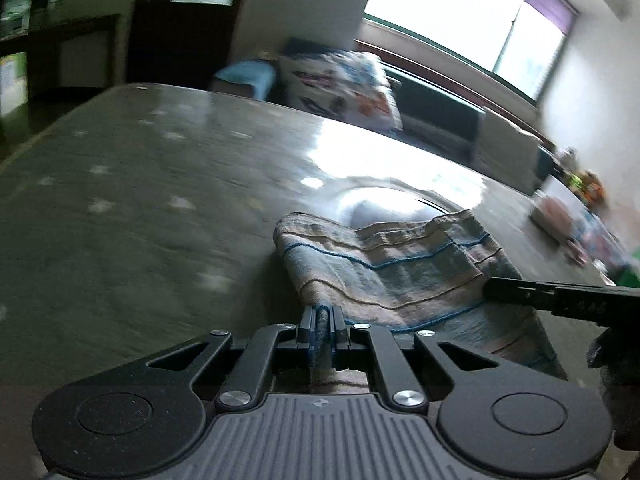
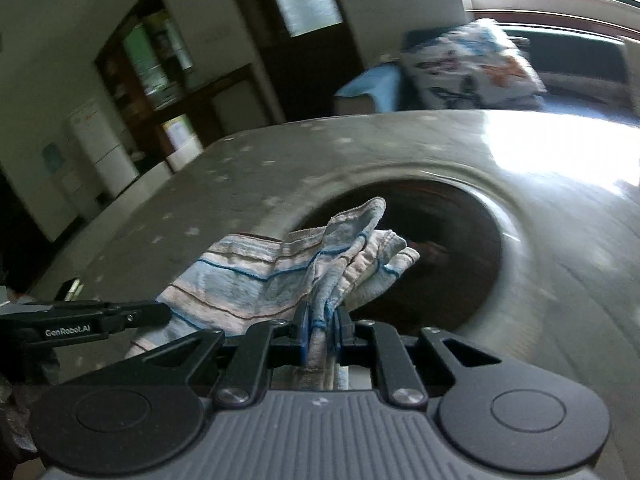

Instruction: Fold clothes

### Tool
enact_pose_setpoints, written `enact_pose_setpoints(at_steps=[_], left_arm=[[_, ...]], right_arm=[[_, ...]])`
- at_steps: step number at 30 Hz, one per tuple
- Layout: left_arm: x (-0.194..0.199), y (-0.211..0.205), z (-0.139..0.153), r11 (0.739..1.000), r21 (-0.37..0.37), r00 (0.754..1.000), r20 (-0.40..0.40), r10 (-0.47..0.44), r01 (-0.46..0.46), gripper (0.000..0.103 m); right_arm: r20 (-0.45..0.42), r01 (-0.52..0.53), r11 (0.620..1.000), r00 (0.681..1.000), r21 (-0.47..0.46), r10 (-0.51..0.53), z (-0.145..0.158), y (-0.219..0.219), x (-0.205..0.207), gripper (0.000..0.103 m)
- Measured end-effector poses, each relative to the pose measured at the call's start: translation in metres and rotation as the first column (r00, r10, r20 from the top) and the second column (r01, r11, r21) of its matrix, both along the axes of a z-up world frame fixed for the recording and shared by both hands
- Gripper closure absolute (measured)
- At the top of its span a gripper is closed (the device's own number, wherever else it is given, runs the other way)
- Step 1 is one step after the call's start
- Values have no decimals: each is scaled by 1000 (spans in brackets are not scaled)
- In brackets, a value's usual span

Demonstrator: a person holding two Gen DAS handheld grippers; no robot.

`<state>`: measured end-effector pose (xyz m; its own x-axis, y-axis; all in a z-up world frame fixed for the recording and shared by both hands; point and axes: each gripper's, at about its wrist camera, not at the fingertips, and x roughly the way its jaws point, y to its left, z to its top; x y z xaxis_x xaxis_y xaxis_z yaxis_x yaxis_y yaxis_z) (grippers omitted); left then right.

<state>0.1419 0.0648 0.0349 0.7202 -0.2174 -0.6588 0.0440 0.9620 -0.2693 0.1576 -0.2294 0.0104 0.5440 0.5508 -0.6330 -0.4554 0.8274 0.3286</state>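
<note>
A striped cloth (image 1: 400,272) in pale blue, beige and brown hangs stretched between both grippers above the grey table (image 1: 140,184). My left gripper (image 1: 322,320) is shut on one edge of it, and the fabric runs back between the pads. The right gripper's fingers (image 1: 516,290) reach in from the right and meet the cloth's far side. In the right wrist view my right gripper (image 2: 322,322) is shut on a bunched edge of the cloth (image 2: 256,276). The left gripper's fingers (image 2: 132,314) come in from the left there.
The table (image 2: 540,280) has a round dark opening (image 2: 440,248) in its middle, just beyond the cloth. A patterned cushion (image 1: 340,84) and a blue item (image 1: 248,76) lie past the far edge. Small objects (image 1: 560,216) sit at the right end. A bright window (image 1: 460,20) glares on the tabletop.
</note>
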Motion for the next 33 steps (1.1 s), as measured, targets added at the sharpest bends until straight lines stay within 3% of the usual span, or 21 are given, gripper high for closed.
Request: enact_pose_setpoints(at_steps=[13, 22, 24, 26, 27, 29, 30, 33], left_arm=[[26, 100, 11, 968, 59, 970, 14, 244, -245, 96], [27, 124, -4, 947, 91, 949, -39, 314, -309, 92], [30, 122, -6, 944, 106, 948, -41, 317, -311, 86], [28, 125, -8, 943, 114, 947, -39, 318, -312, 60], [27, 125, -8, 941, 121, 946, -36, 323, -317, 54], [25, 124, -10, 938, 135, 945, -24, 326, -320, 46], [24, 125, -11, 937, 137, 944, -26, 328, -321, 44], [24, 129, -11, 931, 145, 939, -27, 343, -336, 26]], right_arm=[[-5, -227, 974, 974, 17, 227, -5, 138, 71, 93], [-17, -264, 964, 965, -35, 263, -23, 180, 88, 88], [-18, -248, 968, 969, -42, 247, -22, 177, 88, 82], [-14, -242, 969, 970, -48, 242, -18, 175, 89, 82], [-10, -243, 969, 970, -51, 243, -15, 174, 87, 82], [6, -253, 965, 967, -62, 254, -9, 171, 82, 79], [14, -260, 963, 965, -68, 262, -6, 171, 78, 71], [36, -284, 955, 957, -88, 288, 3, 171, 71, 66]])
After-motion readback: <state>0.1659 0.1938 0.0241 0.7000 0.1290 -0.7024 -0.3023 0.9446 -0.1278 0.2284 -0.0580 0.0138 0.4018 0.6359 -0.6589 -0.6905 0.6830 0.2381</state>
